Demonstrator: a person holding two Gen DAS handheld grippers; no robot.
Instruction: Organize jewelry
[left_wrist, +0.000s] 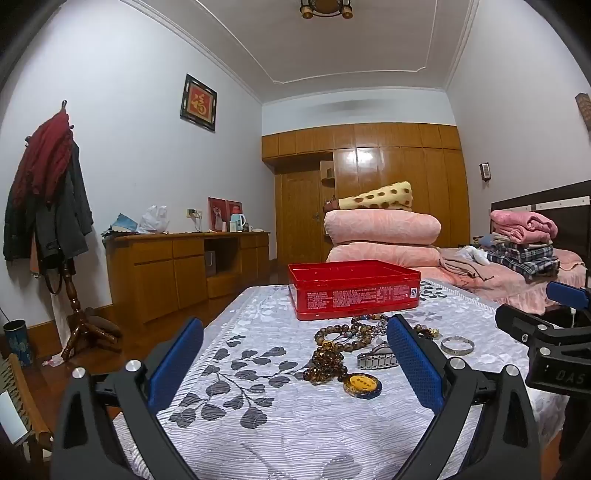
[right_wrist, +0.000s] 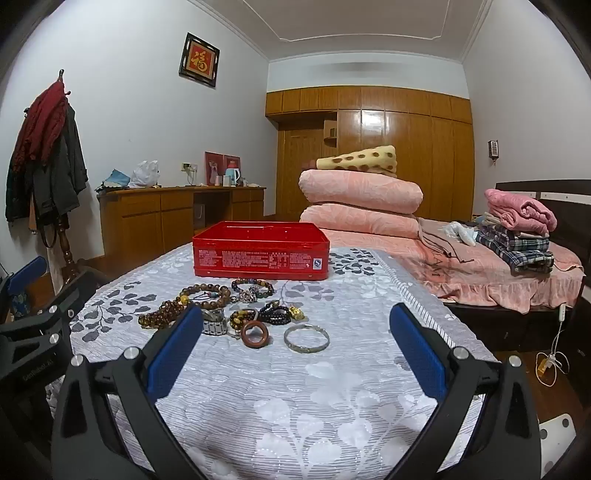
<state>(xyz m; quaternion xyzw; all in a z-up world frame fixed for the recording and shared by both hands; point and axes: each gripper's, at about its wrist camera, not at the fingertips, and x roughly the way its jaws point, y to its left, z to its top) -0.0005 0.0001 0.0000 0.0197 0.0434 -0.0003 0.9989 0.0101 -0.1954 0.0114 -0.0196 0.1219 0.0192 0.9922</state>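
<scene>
Both the left tool (left_wrist: 295, 363) and right tool (right_wrist: 291, 349) hover released over the worktop (right_wrist: 332, 406), the bracelets (right_wrist: 207, 295) at twelve o'clock, apparently heaped for sorting into the red tin (right_wrist: 260, 254).

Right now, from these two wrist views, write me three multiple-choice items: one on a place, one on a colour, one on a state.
1. Where does the silver bangle lie?
A. inside the tin
B. on the quilted cloth, nearer the cameras than the tin
C. on the wooden desk

2. What colour is the open tin?
A. red
B. green
C. white

3. How do the left gripper and right gripper stand?
A. both shut on beads
B. one shut, one open
C. both open, holding nothing

Answers: 1 B, the bangle rests on the cloth short of the tin. 2 A, its walls are red with white print. 3 C, each view shows blue pads wide apart with only cloth and jewelry beyond.
</scene>
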